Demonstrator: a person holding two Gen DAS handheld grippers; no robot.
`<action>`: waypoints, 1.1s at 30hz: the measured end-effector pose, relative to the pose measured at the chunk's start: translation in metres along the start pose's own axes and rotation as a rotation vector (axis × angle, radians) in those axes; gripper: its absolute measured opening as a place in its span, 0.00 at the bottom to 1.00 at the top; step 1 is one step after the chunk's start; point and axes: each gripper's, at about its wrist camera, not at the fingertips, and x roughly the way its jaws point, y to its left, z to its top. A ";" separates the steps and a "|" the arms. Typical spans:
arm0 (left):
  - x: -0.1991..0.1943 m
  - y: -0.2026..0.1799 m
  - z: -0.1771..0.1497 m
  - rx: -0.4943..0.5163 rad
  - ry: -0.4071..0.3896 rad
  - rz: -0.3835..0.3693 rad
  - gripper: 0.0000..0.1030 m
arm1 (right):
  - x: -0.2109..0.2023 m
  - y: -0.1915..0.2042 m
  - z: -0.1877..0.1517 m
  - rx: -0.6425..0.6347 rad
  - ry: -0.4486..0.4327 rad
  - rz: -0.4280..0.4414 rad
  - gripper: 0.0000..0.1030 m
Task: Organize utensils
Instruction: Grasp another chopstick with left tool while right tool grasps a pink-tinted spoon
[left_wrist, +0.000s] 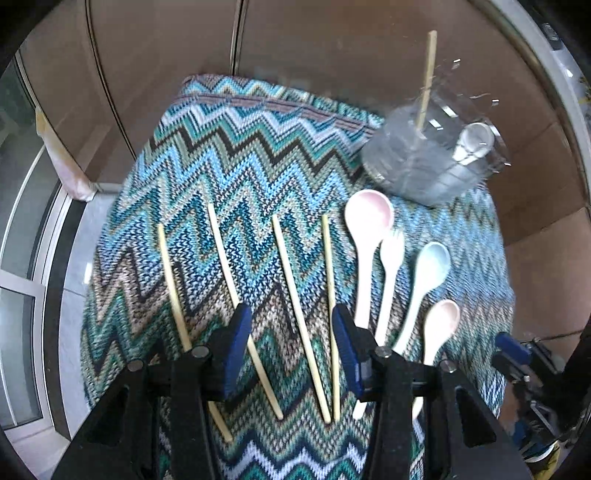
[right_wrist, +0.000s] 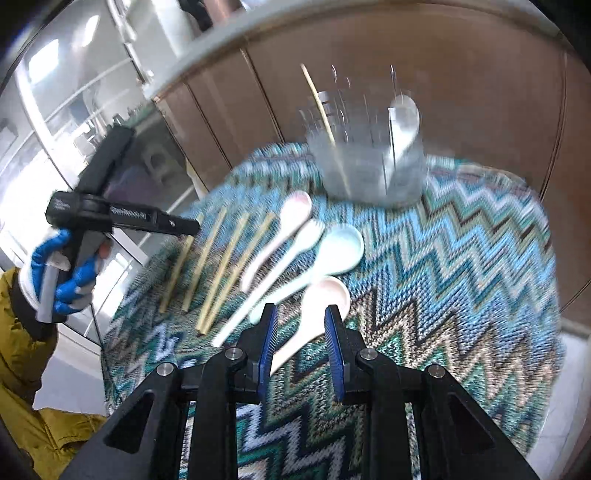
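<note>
barely started: one chopstick and one spoon in clear holder upper right; four chopsticks, three spoons, fork left on cloth; left gripper and right gripper parted, empty

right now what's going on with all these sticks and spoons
A person is sorting utensils into a clear holder on a zigzag cloth. It already holds one chopstick and a white spoon. Four chopsticks, three spoons and a small fork lie on the cloth. The left tongs hang open over the chopsticks; the right tongs hang over the nearest pink spoon, gripping nothing.
</note>
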 end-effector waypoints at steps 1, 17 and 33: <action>0.004 0.000 0.002 -0.003 0.007 0.004 0.42 | 0.010 -0.006 0.000 0.009 0.018 -0.002 0.25; 0.055 0.003 0.035 -0.050 0.153 0.048 0.14 | 0.073 -0.034 0.018 -0.016 0.140 0.045 0.25; 0.081 -0.003 0.044 -0.084 0.195 0.044 0.06 | 0.102 -0.038 0.021 -0.076 0.204 0.114 0.10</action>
